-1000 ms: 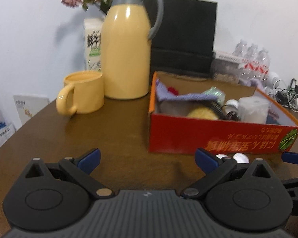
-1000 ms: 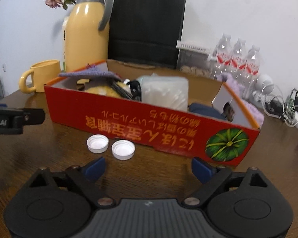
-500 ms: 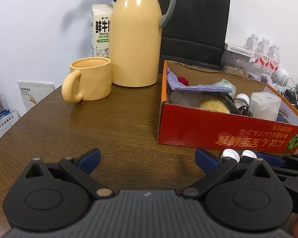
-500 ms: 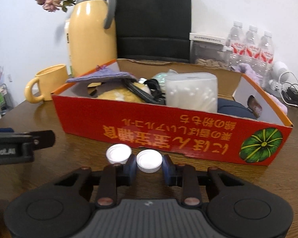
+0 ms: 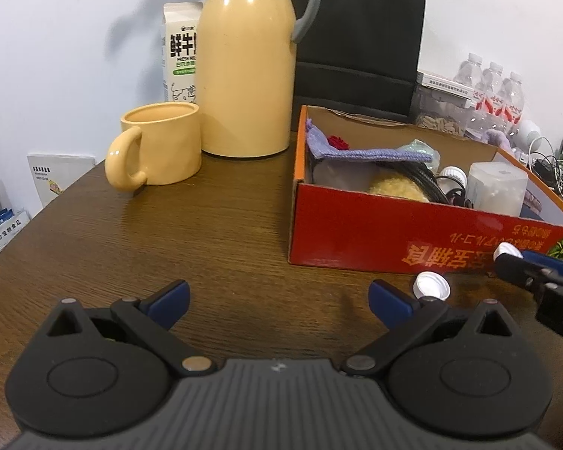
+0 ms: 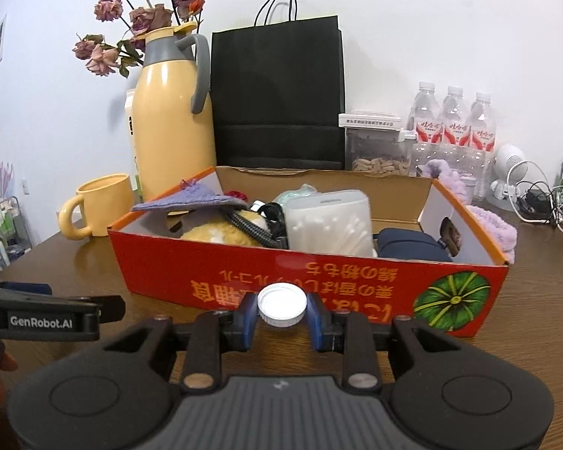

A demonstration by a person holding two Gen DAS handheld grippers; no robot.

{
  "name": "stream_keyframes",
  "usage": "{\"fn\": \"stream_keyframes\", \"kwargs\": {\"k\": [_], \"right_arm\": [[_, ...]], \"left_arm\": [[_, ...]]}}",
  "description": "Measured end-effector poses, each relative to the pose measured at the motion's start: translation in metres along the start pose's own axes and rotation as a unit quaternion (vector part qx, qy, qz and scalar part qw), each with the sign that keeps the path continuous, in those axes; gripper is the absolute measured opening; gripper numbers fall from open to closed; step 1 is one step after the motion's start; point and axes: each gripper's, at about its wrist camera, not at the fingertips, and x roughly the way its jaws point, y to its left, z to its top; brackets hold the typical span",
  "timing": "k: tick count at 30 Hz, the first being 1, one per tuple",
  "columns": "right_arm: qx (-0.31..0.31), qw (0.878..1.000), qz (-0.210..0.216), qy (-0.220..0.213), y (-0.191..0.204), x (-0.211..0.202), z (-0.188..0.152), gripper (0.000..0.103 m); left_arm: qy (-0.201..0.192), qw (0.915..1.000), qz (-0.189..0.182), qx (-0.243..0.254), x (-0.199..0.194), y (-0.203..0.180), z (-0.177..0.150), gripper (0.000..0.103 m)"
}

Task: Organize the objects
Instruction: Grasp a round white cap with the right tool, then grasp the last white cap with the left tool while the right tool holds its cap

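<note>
My right gripper [image 6: 281, 310] is shut on a white bottle cap [image 6: 281, 302], held just above the wooden table in front of the red cardboard box [image 6: 206, 266]. In the left wrist view that same cap [image 5: 506, 250] sits in the right gripper [image 5: 525, 267] at the far right edge. A second white cap [image 5: 431, 285] lies on the table near the box's front wall [image 5: 375, 232]. My left gripper [image 5: 277, 296] stands open over bare table with nothing between its fingers; its side [image 6: 48, 315] shows at the left of the right wrist view.
The box holds a purple cloth [image 6: 191, 200], a clear cotton-swab tub [image 6: 328, 223], cables and a dark pouch. A yellow mug [image 5: 157, 146], yellow thermos jug [image 5: 246, 63], milk carton, black paper bag [image 6: 277, 90], water bottles [image 6: 452, 127] and tangled chargers stand behind.
My right gripper has closed on one of the two white caps and lifted it off the table. The other cap stays put. The left gripper stays open.
</note>
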Motion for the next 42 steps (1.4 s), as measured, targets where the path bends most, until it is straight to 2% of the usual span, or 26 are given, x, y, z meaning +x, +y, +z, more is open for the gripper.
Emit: {"fn": "stream_keyframes", "kwargs": {"k": [7,12,18,23,27,42], "right_arm": [[-0.004,1.000,-0.019,-0.006,-0.029,-0.010,-0.002,0.027],[-0.004,1.000,-0.030,0.003,-0.053,-0.011,-0.005,0.027],[-0.009,0.999,-0.032,0.002,-0.070,-0.015,-0.007,0.027],[-0.013,0.999,-0.037,0.003,-0.081,-0.018,-0.009,0.027],[-0.013,0.999,-0.038,0.003,-0.085,-0.020,-0.010,0.027],[-0.022,0.999,-0.041,0.011,-0.081,-0.017,-0.013,0.028]], "left_arm": [[-0.007,0.9992,-0.032,0.024,0.003,-0.016,-0.005,0.103],[-0.014,0.9978,-0.039,0.052,0.005,-0.039,-0.009,0.103],[-0.002,0.9975,-0.043,0.057,0.015,-0.066,-0.008,0.103],[0.014,0.9980,-0.038,0.050,0.026,-0.081,-0.005,0.103],[0.035,0.9981,-0.016,0.048,0.038,-0.090,-0.002,0.103],[0.038,0.9979,-0.008,0.051,0.041,-0.094,0.001,0.103]]}}
